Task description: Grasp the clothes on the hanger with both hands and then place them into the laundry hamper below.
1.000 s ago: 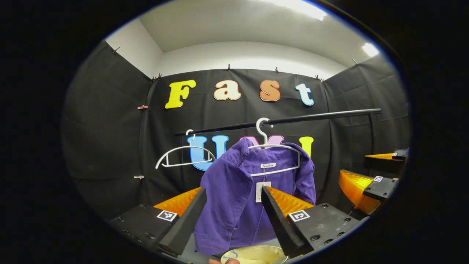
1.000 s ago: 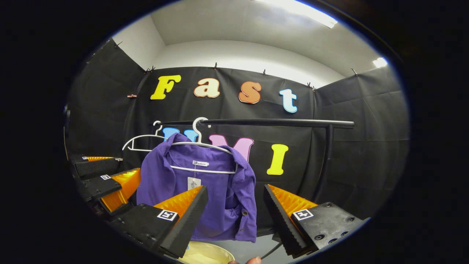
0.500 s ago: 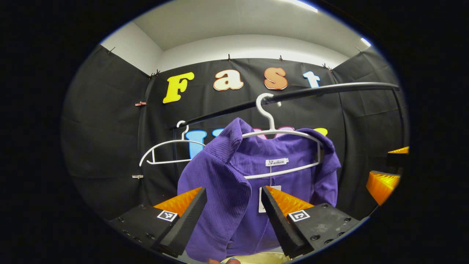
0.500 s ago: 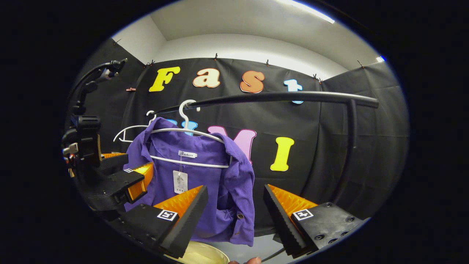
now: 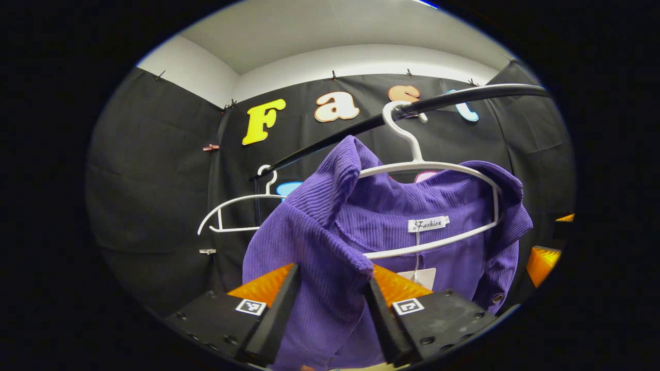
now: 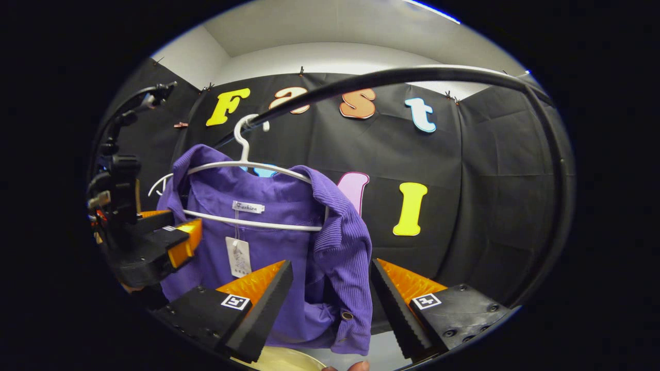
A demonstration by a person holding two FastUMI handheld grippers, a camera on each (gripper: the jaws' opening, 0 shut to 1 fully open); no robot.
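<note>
two white hangers are seen on the black rail: the near hanger carries the purple ribbed top, and an empty hanger is hooked farther along toward the rail's far end. in the left gripper view the left gripper is held with its fingers spread, and the top's near shoulder and sleeve are draped down between them; whether the fingers press on the cloth cannot be told. a white neck label and a hang tag are shown inside the collar.

in the right gripper view the right gripper is seen with its fingers spread wide, and the top's other sleeve edge, with its snap buttons, hangs in the gap without being touched by either finger. the same hanger is hooked near the rail's bend, and the rail curves down at the right side. the left gripper is seen from outside at the top's far side, just beside the cloth. a pale yellow rim of the laundry hamper is glimpsed below the garment, at the bottom of the view, and a fingertip of the person shows beside it.
</note>
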